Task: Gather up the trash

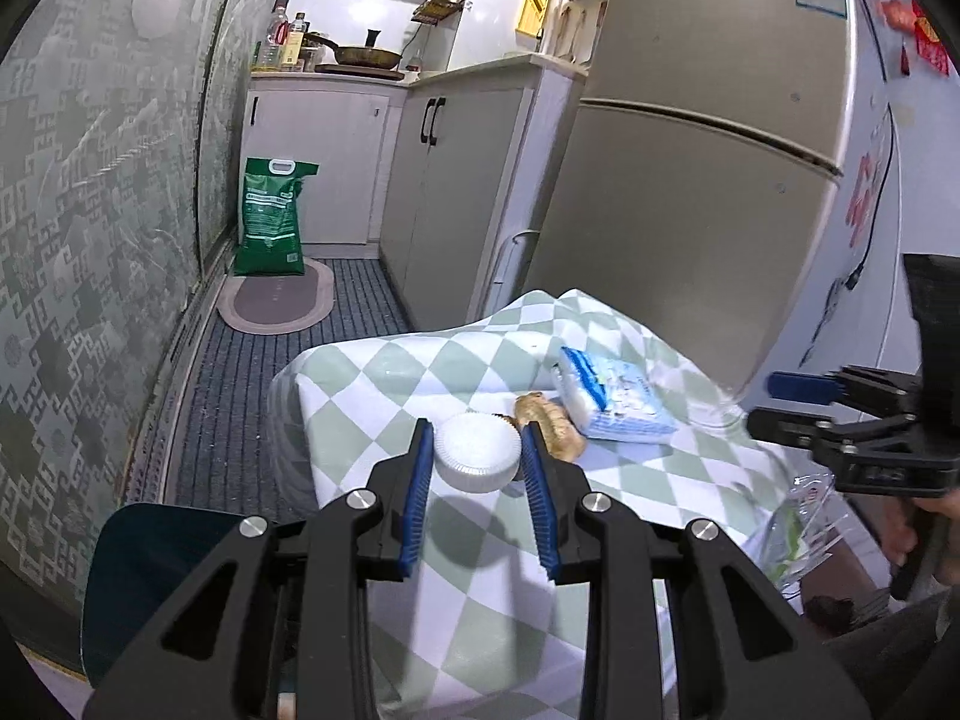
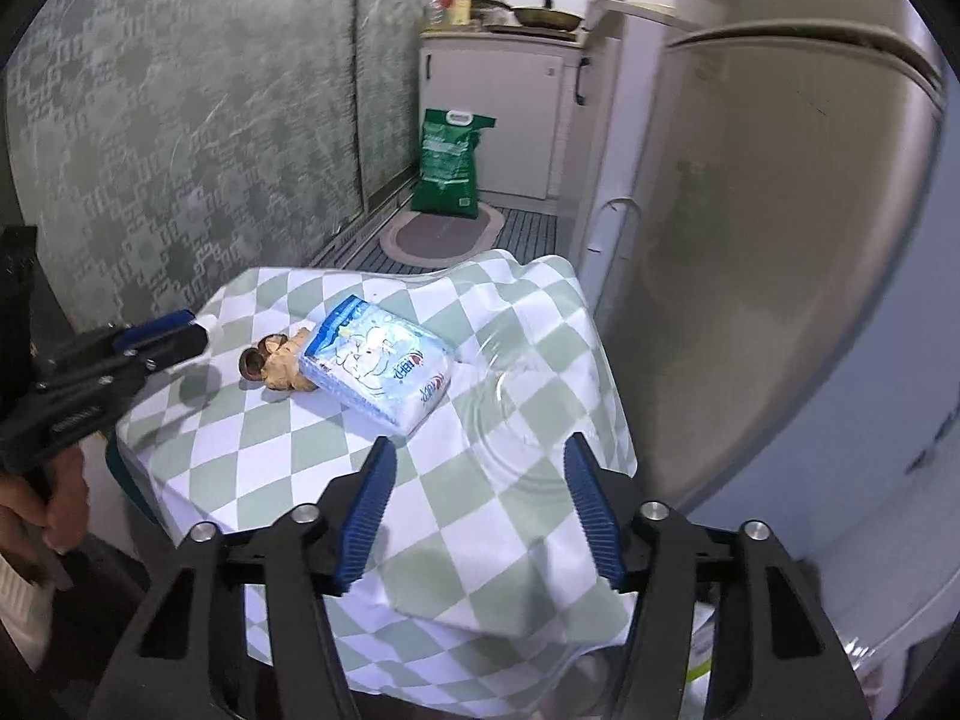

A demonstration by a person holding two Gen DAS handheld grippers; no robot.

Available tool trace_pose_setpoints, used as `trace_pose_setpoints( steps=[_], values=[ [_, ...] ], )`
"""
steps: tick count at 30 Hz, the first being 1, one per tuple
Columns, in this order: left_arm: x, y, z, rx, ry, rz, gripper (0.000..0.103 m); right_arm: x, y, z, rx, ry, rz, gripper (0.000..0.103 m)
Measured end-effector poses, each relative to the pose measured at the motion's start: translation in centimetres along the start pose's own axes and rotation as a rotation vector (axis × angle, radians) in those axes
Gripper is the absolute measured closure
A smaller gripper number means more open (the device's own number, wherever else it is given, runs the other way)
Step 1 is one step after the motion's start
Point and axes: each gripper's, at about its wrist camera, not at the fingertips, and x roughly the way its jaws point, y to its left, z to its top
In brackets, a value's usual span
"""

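A white ridged round cap (image 1: pixel 477 450) sits between the blue pads of my left gripper (image 1: pixel 476 427), which is shut on it just above the checked tablecloth (image 1: pixel 384 372). Right behind it lie a crumpled brown scrap (image 1: pixel 552 420) and a blue-and-white tissue pack (image 1: pixel 612 396). In the right wrist view the left gripper (image 2: pixel 201 330) comes in from the left, with the brown scrap (image 2: pixel 282 366) and tissue pack (image 2: pixel 378 366) beside it. My right gripper (image 2: pixel 480 443) hovers open over the cloth's near right part, with nothing between its pads. It also shows at the right edge (image 1: pixel 762 402) of the left wrist view.
A tall fridge (image 1: pixel 690 180) stands close behind the table on the right. Clear plastic (image 2: pixel 516 396) lies on the cloth by the fridge, and a clear bag (image 1: pixel 798 534) hangs off the table's right side. A dark bin (image 1: pixel 150 570) is at lower left. A green sack (image 1: pixel 270 216) stands on the floor.
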Motion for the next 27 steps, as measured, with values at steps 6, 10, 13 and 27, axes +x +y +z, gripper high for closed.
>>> trace_pose_setpoints(
  steps=[6, 10, 13, 27],
  values=[
    [-0.7, 0.5, 0.0, -0.03, -0.001, -0.027, 0.071, 2.3, 2.3, 0.9, -0.191, 0.047, -0.084, 0.057],
    [-1.0, 1.4, -0.1, -0.065, 0.003, -0.036, 0.071, 4.5, 3.4, 1.4, -0.287, 0.088, -0.195, 0.077],
    [-1.4, 1.9, -0.1, -0.072, 0.002, -0.031, 0.071, 6.1, 4.0, 1.6, -0.33, 0.123, -0.227, 0.079],
    [-4.2, 4.4, -0.3, -0.093, -0.033, -0.024, 0.071, 4.6, 4.1, 3.8, -0.22, 0.067, -0.195, 0.1]
  ],
)
